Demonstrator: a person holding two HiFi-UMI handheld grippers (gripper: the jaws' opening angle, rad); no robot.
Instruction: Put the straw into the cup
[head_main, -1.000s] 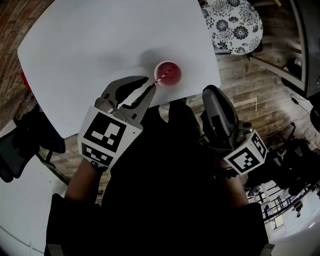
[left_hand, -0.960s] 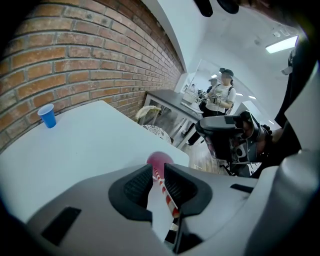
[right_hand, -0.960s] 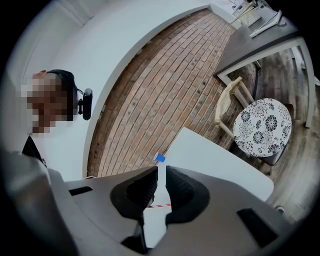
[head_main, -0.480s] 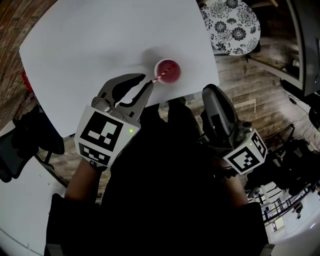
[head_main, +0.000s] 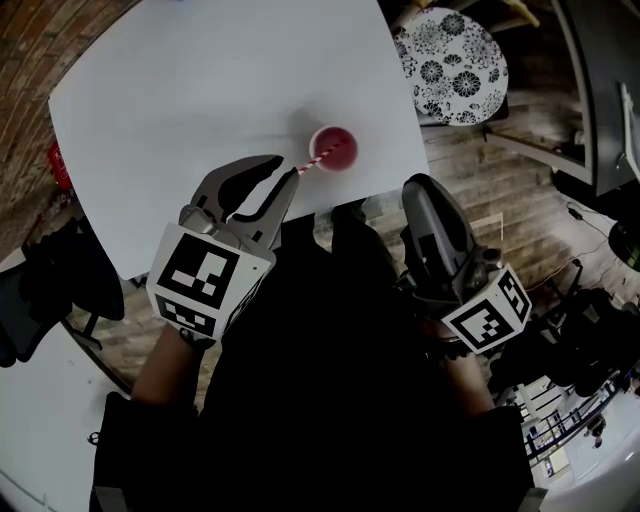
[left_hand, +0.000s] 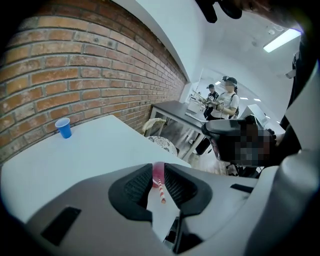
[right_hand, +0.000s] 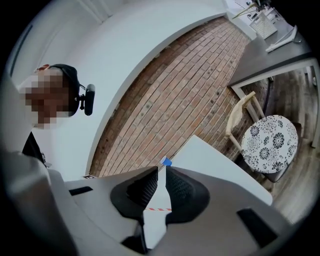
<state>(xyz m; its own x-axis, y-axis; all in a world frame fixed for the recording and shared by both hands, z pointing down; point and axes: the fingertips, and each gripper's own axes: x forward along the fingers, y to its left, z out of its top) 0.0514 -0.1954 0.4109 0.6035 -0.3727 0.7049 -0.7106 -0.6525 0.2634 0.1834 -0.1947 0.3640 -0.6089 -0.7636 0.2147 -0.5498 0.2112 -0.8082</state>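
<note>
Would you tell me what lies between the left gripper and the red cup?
Only the striped straw: in the head view it bridges from the left gripper to the red cup, above bare white table.

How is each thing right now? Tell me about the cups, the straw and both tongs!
Red cup: upright on the white table, straw inside.
Straw: in the red cup, leaning out, its free end between the left tongs' jaws, not squeezed.
Left tongs: open.
Right tongs: jaws a little apart, holding nothing.
Blue cup: upright at the table's far side.
</note>
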